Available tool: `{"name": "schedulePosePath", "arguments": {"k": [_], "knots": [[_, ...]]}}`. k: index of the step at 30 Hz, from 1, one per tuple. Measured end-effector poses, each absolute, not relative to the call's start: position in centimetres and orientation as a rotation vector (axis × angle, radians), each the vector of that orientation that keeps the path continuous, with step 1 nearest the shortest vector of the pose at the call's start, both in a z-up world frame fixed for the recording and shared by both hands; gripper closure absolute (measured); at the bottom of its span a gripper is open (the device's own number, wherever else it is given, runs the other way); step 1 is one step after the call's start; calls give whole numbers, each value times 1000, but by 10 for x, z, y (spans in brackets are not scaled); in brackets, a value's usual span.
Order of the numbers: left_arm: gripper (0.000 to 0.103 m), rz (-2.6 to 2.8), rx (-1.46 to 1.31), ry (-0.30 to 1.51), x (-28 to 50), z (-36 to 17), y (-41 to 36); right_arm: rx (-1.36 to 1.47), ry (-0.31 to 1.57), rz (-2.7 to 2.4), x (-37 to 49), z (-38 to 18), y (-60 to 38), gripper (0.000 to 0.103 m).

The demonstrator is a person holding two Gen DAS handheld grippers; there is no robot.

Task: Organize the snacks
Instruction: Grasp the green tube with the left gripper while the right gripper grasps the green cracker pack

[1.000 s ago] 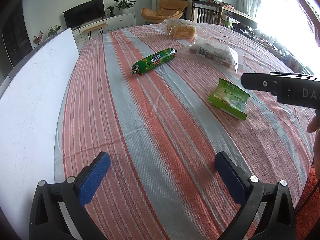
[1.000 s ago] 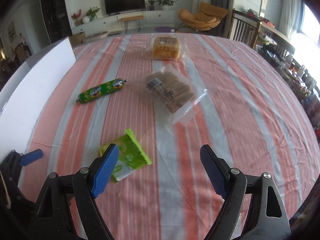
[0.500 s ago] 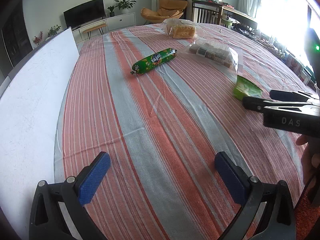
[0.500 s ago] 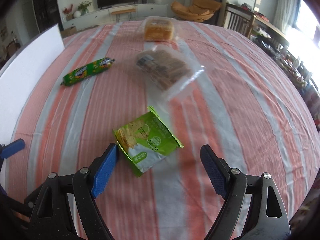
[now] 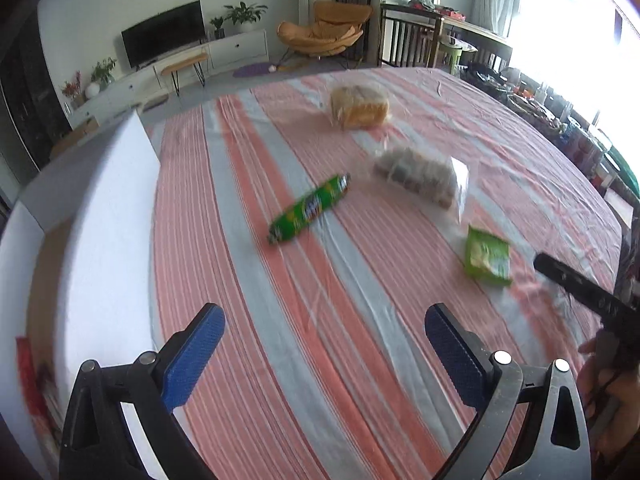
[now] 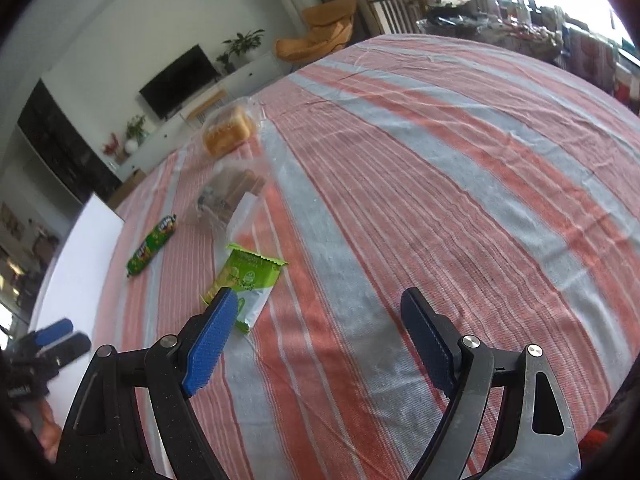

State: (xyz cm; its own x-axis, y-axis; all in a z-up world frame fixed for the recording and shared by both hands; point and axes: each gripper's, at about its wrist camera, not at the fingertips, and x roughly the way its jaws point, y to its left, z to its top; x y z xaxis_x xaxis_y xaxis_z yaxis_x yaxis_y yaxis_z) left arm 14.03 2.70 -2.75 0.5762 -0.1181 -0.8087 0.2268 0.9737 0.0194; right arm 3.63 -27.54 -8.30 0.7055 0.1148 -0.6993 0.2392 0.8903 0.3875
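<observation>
Several snacks lie on the striped tablecloth: a green sausage-shaped snack, a flat green packet, a clear bag of small cakes and a bagged bread loaf. My left gripper is open and empty above the near cloth. My right gripper is open and empty; its left finger overlaps the green packet in its view. The sausage snack, cake bag and loaf show farther left. The right gripper's finger shows at right.
A white box stands along the left of the table, with a red packet inside near its front. A dining table and chairs stand beyond the far edge. The left gripper shows at the lower left.
Both views have swung. The left gripper has lifted and turned toward the white box. The right gripper has rolled and shifted right, so the green packet now lies by its left finger. Both stay open.
</observation>
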Motion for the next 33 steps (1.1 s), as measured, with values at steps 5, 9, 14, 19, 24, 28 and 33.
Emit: {"name": "schedulePosePath", "arguments": {"k": [5,9,14,19,24,28,33], "knots": [[11,-189,189,1030,226,-41,21,468,796,-76,37,-82,-273,17],[20,-216,256,1088,262,-73,13,496,786,-67,35,-83,-276,17],[74,-268,307,1094,267,-91,-6,551,788,-45,33,-83,-280,17],[80,-234,167,1089,243,-78,6,573,977,33,53,-76,-232,18],[80,-189,5,1047,197,-47,35,463,1078,-158,108,-77,-183,18],[80,-194,-97,969,150,-9,69,309,1079,-300,124,-77,-169,51],[80,-229,-175,861,90,40,122,525,1043,-160,95,-72,-206,102]]}}
